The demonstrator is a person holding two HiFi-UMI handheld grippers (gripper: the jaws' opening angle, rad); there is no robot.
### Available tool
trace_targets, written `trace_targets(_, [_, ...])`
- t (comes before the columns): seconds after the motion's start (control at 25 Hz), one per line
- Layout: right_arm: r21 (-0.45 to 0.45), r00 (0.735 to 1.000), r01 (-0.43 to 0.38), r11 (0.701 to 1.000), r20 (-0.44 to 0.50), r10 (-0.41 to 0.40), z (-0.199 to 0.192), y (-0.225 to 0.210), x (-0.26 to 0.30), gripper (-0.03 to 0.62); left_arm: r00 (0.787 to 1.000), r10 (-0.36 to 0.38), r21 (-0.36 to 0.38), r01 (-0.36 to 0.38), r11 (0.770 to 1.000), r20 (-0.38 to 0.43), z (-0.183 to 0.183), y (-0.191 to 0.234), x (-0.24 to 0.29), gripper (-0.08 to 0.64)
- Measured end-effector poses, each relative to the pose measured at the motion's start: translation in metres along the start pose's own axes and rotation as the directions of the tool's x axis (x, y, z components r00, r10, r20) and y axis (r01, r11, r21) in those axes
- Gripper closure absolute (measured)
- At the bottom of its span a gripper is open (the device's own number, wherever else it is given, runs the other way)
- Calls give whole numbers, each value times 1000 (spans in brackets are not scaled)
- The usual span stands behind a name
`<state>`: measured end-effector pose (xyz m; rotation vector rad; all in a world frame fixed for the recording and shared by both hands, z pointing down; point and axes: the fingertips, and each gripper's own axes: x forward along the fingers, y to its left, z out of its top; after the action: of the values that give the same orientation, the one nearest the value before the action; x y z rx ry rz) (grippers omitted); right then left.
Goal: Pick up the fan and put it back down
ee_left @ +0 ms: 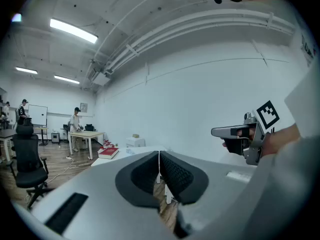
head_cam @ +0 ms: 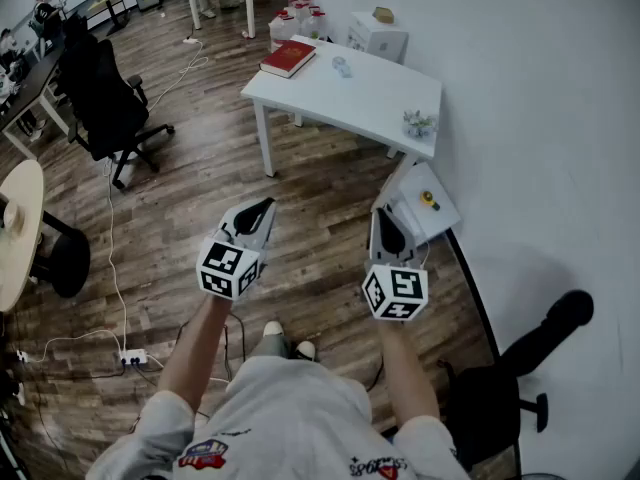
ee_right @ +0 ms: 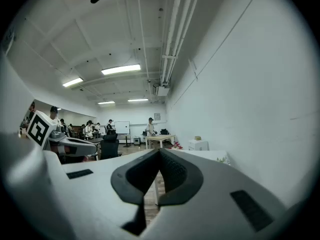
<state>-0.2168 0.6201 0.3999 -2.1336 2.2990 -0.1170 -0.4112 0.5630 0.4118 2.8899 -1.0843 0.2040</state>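
Observation:
No fan can be told for sure. A small pale spiky thing stands on the near right corner of the white table, and it shows faintly in the right gripper view. My left gripper and right gripper hang side by side over the wood floor, well short of the table. Both point level toward it. Each has its jaws pressed together with nothing between them. The right gripper shows in the left gripper view, and the left gripper in the right one.
A red book and a small clear item lie on the table. A white box with a yellow knob sits on the floor ahead of the right gripper. Black office chairs, a power strip with cables and a round table surround me.

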Motion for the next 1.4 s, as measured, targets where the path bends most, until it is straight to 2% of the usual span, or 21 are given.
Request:
trace_targets(0.16, [52, 1000, -27, 998, 17, 26, -1, 5, -17, 601, 1000, -1, -21, 1, 1000, 0, -4, -11, -15, 552])
trace_targets(0.32, [46, 1000, -25, 999, 20, 24, -1, 2, -23, 601, 999, -9, -41, 11, 999, 41, 2, -15, -23, 541])
trace_targets(0.48, [53, 999, -24, 998, 25, 23, 0, 0, -28, 601, 999, -45, -72, 46, 996, 16, -1, -18, -19, 327])
trace_targets(0.6, [56, 1000, -8, 998, 22, 7, -3, -6, -32, 601, 995, -103, -107, 102, 989, -6, -7, -29, -12, 234])
trace_targets(0.64, [57, 1000, -5, 998, 21, 4, -4, -7, -33, 601, 993, -114, -112, 112, 987, -12, -9, -32, -10, 222])
trace_targets(1.0, [65, 1000, -2, 998, 3, 2, -13, -18, -41, 601, 993, -109, -133, 102, 986, -45, -23, -40, -3, 218])
trace_targets(1.24, [79, 1000, 16, 997, -20, -15, -25, -47, -23, 601, 990, -126, -147, 116, 982, -58, -29, -40, 35, 219])
trace_targets(1.4, [64, 999, 35, 997, -22, -34, -22, -67, 1, 601, 986, -162, -161, 154, 975, -38, -25, -33, 72, 221])
